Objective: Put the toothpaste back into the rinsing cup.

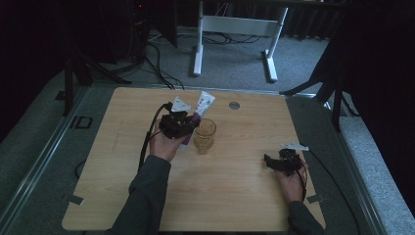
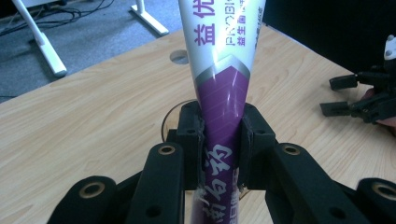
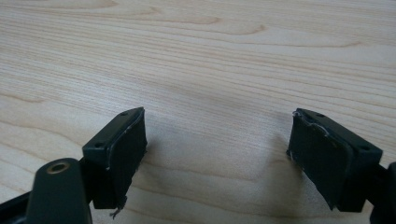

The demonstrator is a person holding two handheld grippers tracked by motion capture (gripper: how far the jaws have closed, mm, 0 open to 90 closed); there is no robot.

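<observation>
A purple-and-white plastic toothpaste tube (image 2: 220, 93) is being clamped by the left gripper (image 2: 220, 140), whose black pads are pressing on its lower purple body as it is being held tilted just above a clear amber drinking glass (image 1: 204, 135) on the pale wooden table (image 1: 235, 196). The pick-up looks done; lowering the tube into the glass and letting go appear to remain. The right gripper (image 3: 217, 154) is resting near the table's right edge, jaws spread wide around nothing. The high view is giving the glass and both forearms; the left gripper view is revealing the tube's printed lettering and the grip itself.
</observation>
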